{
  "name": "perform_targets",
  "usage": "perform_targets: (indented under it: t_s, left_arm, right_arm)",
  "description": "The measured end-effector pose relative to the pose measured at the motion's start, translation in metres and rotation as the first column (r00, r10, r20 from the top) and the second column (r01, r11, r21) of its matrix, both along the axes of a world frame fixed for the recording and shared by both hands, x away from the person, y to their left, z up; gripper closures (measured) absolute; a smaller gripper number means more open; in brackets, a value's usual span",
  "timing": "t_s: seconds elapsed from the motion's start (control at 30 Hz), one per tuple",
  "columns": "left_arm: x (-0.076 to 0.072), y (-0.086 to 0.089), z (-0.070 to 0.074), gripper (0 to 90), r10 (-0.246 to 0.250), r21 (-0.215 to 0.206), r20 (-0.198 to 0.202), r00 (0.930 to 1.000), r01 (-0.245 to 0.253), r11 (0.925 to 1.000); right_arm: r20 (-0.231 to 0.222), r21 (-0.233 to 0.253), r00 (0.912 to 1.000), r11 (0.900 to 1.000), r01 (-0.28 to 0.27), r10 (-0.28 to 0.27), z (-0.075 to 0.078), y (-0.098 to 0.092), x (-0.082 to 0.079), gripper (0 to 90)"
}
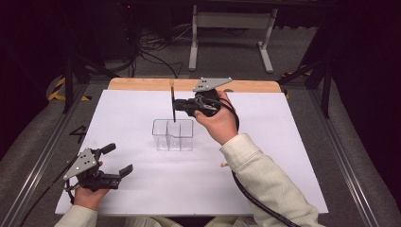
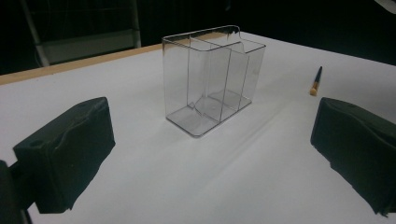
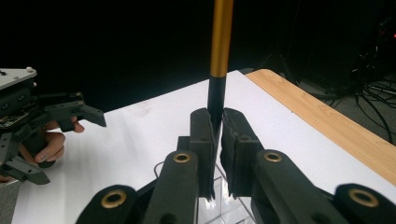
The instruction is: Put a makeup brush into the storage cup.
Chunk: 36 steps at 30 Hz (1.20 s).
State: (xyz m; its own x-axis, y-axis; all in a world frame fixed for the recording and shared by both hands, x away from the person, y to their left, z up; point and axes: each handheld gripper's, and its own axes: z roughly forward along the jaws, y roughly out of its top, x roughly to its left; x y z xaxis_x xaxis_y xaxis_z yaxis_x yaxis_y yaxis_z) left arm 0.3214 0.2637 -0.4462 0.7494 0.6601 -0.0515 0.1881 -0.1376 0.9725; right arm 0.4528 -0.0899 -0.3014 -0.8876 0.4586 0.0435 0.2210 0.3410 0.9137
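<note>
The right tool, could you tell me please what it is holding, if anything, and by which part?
The right tool is shut on an upright pencil-like stick, gripping its black section just below the gold band, above the clear organizer. The left tool is open, holding nothing.

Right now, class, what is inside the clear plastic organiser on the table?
In the left gripper view the clear organiser looks empty. The right claw holds a black-and-gold pencil upright over it; whether its lower tip has entered a compartment cannot be told.
</note>
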Motion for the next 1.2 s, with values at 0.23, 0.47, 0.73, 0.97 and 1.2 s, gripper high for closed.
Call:
perform_targets:
  t_s: [0.23, 0.47, 0.73, 0.97, 1.2]
  left_arm:
    - [0.000, 0.000, 0.000, 0.2, -0.004, 0.005, 0.002, 1.0000, 0.004, 1.0000]
    - [0.000, 0.000, 0.000, 0.2, -0.004, 0.006, 0.002, 1.0000, 0.004, 1.0000]
    - [0.000, -0.001, 0.000, 0.2, -0.004, 0.001, 0.004, 1.0000, 0.004, 1.0000]
    - [0.000, -0.001, 0.000, 0.2, -0.004, 0.000, 0.002, 1.0000, 0.004, 1.0000]
    - [0.000, -0.001, 0.000, 0.2, -0.004, 0.000, 0.002, 1.0000, 0.004, 1.0000]
  right_arm:
    - [-0.005, -0.004, 0.9999, 1.000, 0.010, -0.010, -0.005, 0.004, 0.004, 83.8]
    - [-0.021, -0.022, 0.9997, 1.000, 0.008, -0.008, -0.014, 0.011, 0.006, 83.9]
    - [-0.036, -0.042, 0.9993, 0.999, 0.009, -0.011, -0.022, 0.014, 0.008, 83.8]
    - [-0.045, -0.057, 0.9989, 0.998, 0.012, -0.015, -0.029, 0.015, 0.010, 83.8]
    - [-0.053, -0.070, 0.9984, 0.997, 0.017, -0.020, -0.037, 0.015, 0.012, 83.8]
